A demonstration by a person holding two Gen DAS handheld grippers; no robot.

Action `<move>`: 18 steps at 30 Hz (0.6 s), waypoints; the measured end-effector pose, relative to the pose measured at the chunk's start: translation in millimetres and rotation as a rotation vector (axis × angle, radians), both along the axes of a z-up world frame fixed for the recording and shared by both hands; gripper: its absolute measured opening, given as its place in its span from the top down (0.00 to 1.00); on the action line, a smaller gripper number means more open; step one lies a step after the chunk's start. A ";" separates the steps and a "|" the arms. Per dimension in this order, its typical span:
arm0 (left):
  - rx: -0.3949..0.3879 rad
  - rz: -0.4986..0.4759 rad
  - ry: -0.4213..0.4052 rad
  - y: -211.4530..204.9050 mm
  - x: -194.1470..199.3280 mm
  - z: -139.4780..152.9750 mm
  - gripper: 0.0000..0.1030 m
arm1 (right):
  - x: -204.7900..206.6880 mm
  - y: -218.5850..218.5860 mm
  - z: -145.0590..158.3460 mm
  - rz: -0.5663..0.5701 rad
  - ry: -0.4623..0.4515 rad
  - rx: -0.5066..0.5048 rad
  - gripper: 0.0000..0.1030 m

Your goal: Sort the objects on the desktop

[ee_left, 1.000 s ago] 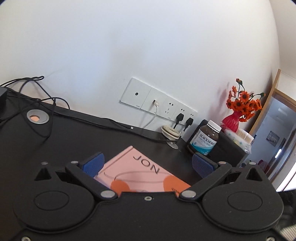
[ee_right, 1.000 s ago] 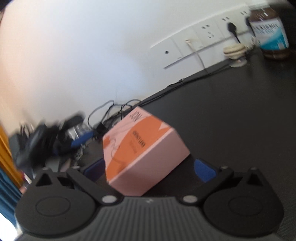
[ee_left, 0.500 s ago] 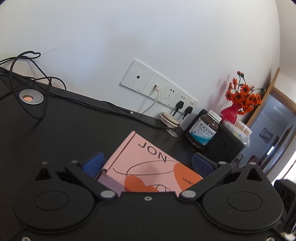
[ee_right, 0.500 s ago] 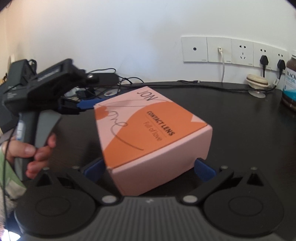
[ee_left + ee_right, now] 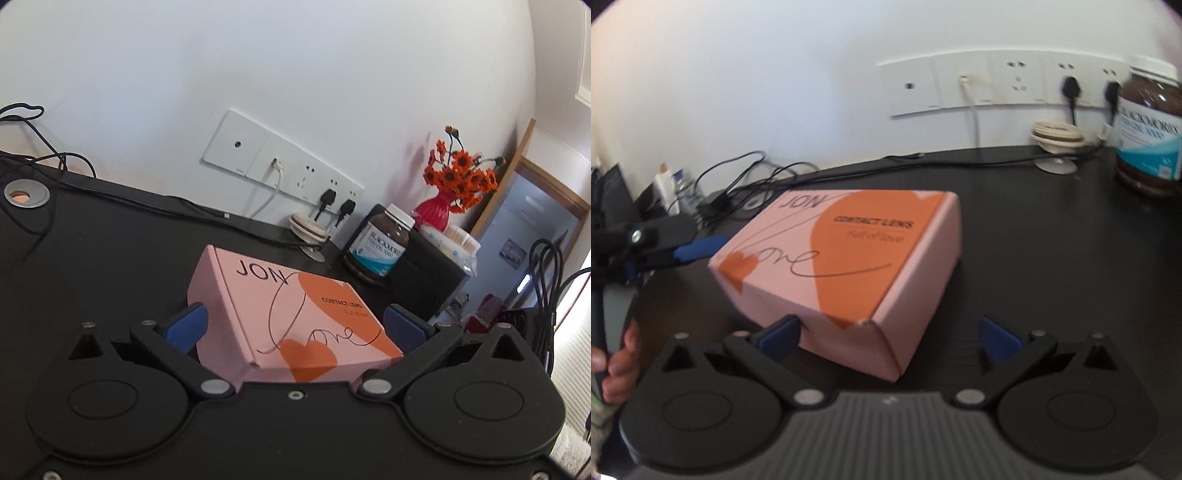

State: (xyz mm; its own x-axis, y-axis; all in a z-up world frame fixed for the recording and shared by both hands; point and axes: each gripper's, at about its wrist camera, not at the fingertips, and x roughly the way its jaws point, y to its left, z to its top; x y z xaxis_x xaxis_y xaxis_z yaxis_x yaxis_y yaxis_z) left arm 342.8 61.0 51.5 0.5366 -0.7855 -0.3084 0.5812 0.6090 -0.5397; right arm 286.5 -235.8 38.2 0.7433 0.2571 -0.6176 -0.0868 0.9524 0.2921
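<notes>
The pink and orange box (image 5: pixel 295 310), printed with "JON" and "CONTACT LENS", lies flat on the black desk (image 5: pixel 92 251), well in front of the wall. In the left wrist view it sits between the two blue pads of the left gripper (image 5: pixel 295 325). The jaws stand wide apart, one pad on each side of the box; the left pad (image 5: pixel 186 325) is just beside the box's side wall, but whether it touches cannot be told.

In the right wrist view the right gripper (image 5: pixel 890 334) is also spread wide. A near corner of the box (image 5: pixel 846 266) reaches in between its fingers. The left pad (image 5: pixel 781 334) is just at the box's front wall, while the right pad (image 5: pixel 999 338) stands apart from it over bare desk (image 5: pixel 1052 240). This view is a little blurred. At its left edge the left gripper (image 5: pixel 698 249) appears with a blue fingertip close to the far corner of the box, and a hand (image 5: pixel 617 362) grips its handle.

Behind the box, by the wall, stand a brown supplement bottle (image 5: pixel 384 245) with a white cap, a small coil of white cable (image 5: pixel 308 227), a row of white wall sockets (image 5: pixel 280 173) and a red vase of orange flowers (image 5: pixel 447 195).
</notes>
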 end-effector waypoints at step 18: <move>0.305 -0.006 -0.336 -14.8 -25.6 7.1 0.00 | 60.6 -12.9 10.2 0.157 -0.013 0.119 0.01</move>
